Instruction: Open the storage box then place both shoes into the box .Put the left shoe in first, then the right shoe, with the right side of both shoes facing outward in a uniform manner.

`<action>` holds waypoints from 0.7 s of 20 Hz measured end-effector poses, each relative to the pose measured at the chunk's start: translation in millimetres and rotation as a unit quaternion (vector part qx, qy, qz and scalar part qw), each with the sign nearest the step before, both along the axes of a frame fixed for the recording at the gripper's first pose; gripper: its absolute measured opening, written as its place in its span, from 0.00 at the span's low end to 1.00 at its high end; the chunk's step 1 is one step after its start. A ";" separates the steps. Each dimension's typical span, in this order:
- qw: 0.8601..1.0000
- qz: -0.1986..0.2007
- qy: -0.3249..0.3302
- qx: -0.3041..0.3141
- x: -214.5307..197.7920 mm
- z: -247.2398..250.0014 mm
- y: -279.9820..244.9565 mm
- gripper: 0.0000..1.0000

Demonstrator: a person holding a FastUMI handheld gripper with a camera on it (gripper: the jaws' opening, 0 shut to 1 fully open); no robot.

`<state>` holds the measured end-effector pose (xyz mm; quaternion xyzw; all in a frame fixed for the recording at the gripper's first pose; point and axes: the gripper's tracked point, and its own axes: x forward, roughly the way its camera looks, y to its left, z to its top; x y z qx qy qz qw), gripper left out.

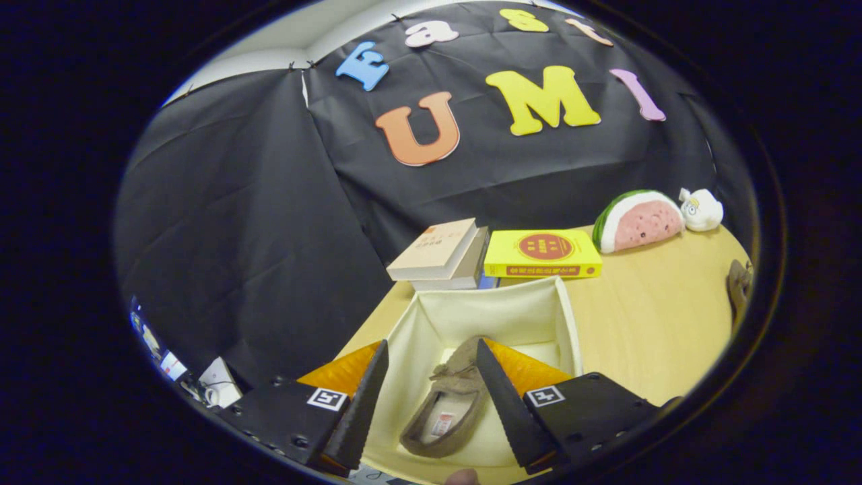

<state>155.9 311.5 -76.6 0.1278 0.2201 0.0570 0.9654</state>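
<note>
Gripper view: storage box [539, 306] holds one shoe [448, 397] between spread fingers [363, 404].

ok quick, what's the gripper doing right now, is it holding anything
Gripper: open, holding nothing; its fingers hang apart over the open storage box, with a shoe lying inside between them.
</note>
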 end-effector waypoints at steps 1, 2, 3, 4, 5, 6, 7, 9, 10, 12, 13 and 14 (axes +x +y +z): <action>1.000 0.003 -0.012 -0.003 -1.9 4.8 -5.7 0.81; 1.000 0.005 -0.024 -0.004 -4.1 10.5 -8.9 0.81; 0.999 0.005 -0.036 -0.004 -9.2 17.9 -14.6 0.81; 0.999 0.005 -0.050 -0.005 -12.3 26.7 -23.2 0.81; 0.998 0.009 -0.065 -0.002 -15.5 35.1 -31.5 0.81; 0.997 0.010 -0.074 0.001 -18.8 42.8 -42.1 0.81; 0.997 0.009 -0.078 0.002 -23.8 46.5 -58.7 0.81; 0.996 -0.010 -0.083 -0.007 -33.7 54.2 -107.1 0.81; 0.996 -0.023 -0.084 -0.014 -38.2 57.8 -135.8 0.81; 0.995 -0.043 -0.083 -0.032 -51.6 61.3 -191.6 0.81; 0.994 -0.056 -0.082 -0.044 -59.5 61.9 -225.4 0.81; 0.992 -0.072 -0.082 -0.055 -68.2 64.0 -259.9 0.81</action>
